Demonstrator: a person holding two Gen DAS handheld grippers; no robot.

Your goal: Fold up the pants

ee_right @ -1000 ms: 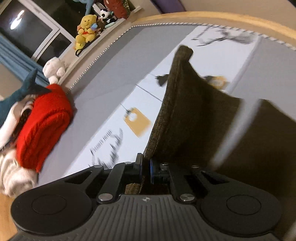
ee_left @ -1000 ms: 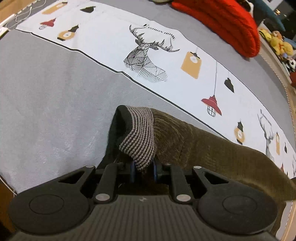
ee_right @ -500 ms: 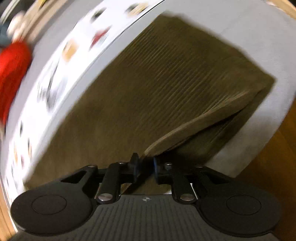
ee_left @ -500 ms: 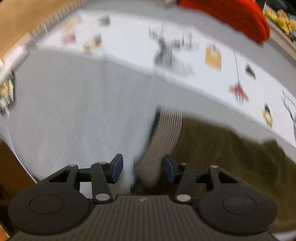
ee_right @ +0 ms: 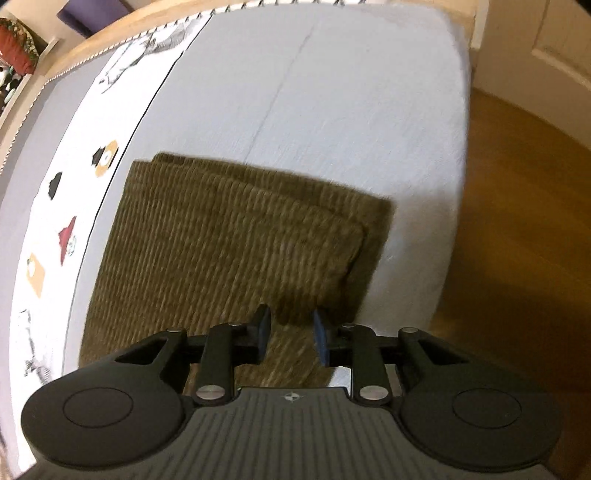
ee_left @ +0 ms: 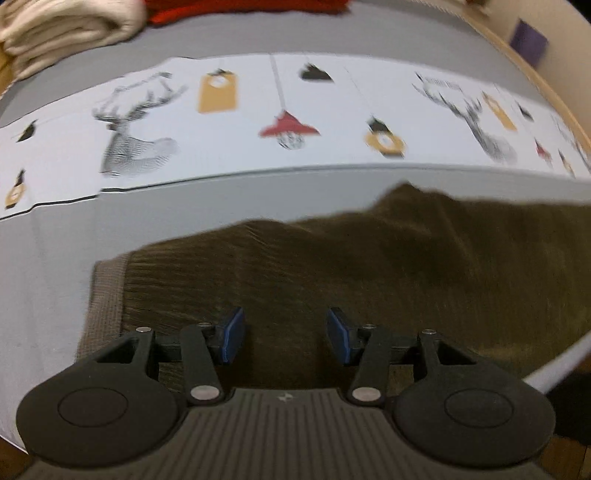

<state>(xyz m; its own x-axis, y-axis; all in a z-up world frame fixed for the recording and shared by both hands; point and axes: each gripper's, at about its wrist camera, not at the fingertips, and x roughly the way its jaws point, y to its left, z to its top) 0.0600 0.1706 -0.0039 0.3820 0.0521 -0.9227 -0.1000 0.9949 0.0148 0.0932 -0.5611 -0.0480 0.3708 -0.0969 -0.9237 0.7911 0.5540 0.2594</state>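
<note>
The olive corduroy pants (ee_left: pixel 351 273) lie flat on the grey bed cover, with a striped ribbed waistband (ee_left: pixel 105 291) at the left end. In the right wrist view the pants (ee_right: pixel 221 243) lie folded in layers near the bed's edge. My left gripper (ee_left: pixel 284 338) is open and empty, just above the cloth near the waistband. My right gripper (ee_right: pixel 291 334) is open and empty over the near edge of the pants.
A white printed strip with deer and lamps (ee_left: pixel 280 114) runs across the bed beyond the pants. Folded cream (ee_left: pixel 59 29) and red (ee_left: pixel 240 7) blankets lie at the far side. The bed edge (ee_right: pixel 448 236) drops to a wooden floor (ee_right: pixel 517 221) on the right.
Both grippers have let go of the pants and opened. The pants, held up a second ago, now lie flat on the bed, and both grippers have drawn back.
</note>
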